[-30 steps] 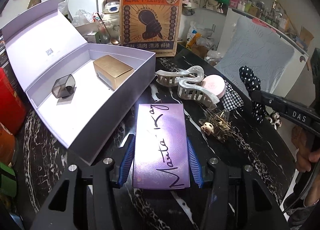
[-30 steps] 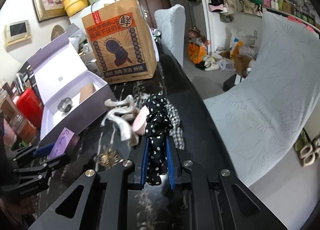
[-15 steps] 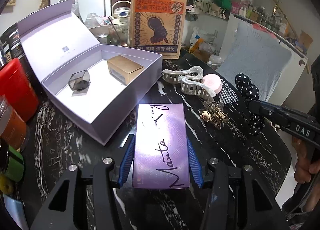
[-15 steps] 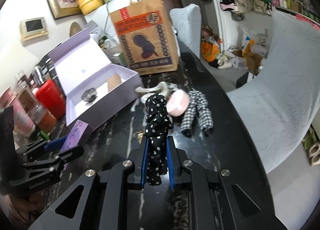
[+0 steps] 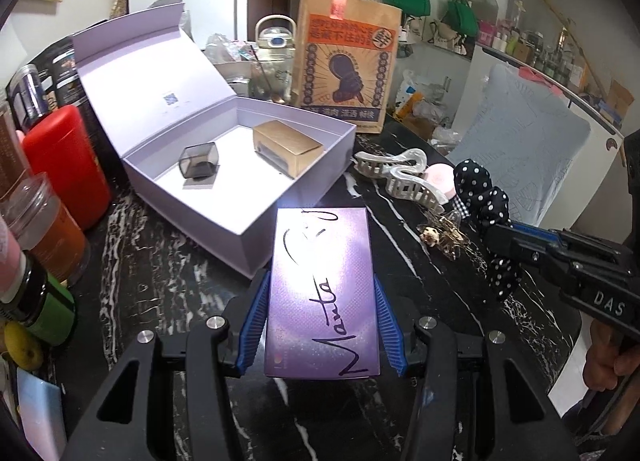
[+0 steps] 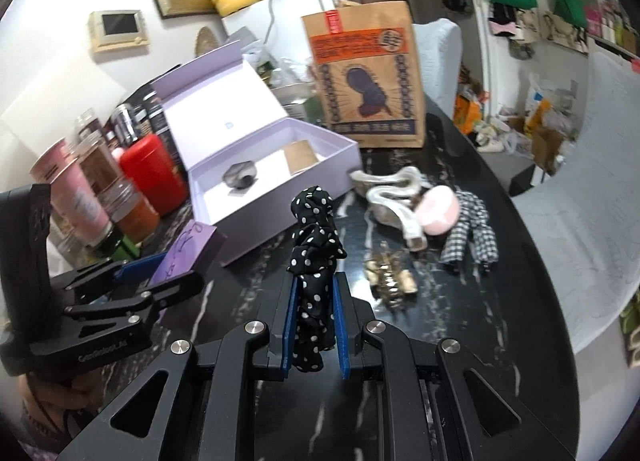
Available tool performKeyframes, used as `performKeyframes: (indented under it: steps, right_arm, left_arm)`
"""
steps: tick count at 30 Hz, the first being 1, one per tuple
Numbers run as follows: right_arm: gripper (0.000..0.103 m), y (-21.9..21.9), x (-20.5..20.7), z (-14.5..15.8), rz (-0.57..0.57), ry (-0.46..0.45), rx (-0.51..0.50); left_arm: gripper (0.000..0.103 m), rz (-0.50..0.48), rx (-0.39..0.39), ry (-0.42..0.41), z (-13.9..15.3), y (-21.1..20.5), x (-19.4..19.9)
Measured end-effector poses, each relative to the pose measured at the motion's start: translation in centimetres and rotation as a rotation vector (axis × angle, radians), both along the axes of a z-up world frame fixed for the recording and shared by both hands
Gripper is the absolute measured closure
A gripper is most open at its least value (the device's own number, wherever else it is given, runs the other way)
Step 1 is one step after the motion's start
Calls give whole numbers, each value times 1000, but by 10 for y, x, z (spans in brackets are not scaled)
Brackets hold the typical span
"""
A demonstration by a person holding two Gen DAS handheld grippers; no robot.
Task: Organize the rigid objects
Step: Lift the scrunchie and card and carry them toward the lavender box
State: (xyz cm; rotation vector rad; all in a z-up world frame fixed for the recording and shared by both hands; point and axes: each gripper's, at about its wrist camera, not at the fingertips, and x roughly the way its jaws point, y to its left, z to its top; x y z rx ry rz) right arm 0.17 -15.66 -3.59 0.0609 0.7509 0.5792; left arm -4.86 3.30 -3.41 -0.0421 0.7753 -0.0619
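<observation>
1. Left wrist view: the left gripper (image 5: pixel 322 303) was clamped on a flat purple box (image 5: pixel 322 293) with black handwriting, its blue pads pressing both long edges and the box raised above the black marbled tabletop (image 5: pixel 168 285).
2. Just beyond the purple box's far end lay an open lilac gift box (image 5: pixel 256 237) with its lid tilted back; inside it sat a small dark hexagonal case (image 5: pixel 199 160) on the left and a gold carton (image 5: pixel 287 147) on the right, apart from each other.
3. To the right of the gift box on the tabletop lay two pale claw hair clips (image 5: pixel 404 177), a pink round compact (image 5: pixel 440 181) touching them, and a gold spiky hair ornament (image 5: pixel 444 237) nearer the camera.
4. At the right edge the right gripper (image 5: pixel 500 233) reached in, holding a black polka-dot scrunchie (image 5: pixel 486 197). A brown paper bag (image 5: pixel 346 61) stood far behind, and a red canister (image 5: pixel 66 165) stood at the left.
5. Right wrist view: the right gripper (image 6: pixel 314 325) was fully closed on the polka-dot scrunchie (image 6: pixel 314 253), which stuck up between the blue pads, off the tabletop (image 6: pixel 460 341).
6. At the left the left gripper (image 6: pixel 160 281) held the purple box (image 6: pixel 188 253) near the gift box's (image 6: pixel 264 217) near corner. A gingham fabric piece (image 6: pixel 470 233) lay right of the compact (image 6: pixel 438 209).
</observation>
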Motion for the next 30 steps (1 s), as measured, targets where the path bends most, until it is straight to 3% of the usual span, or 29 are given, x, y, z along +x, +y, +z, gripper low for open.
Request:
performKeyframes:
  steps: [30]
  right_arm:
    - [86,88,12,12,250,-11,-10]
  left_arm:
    - [53,189,-1,-28,25,65,-1]
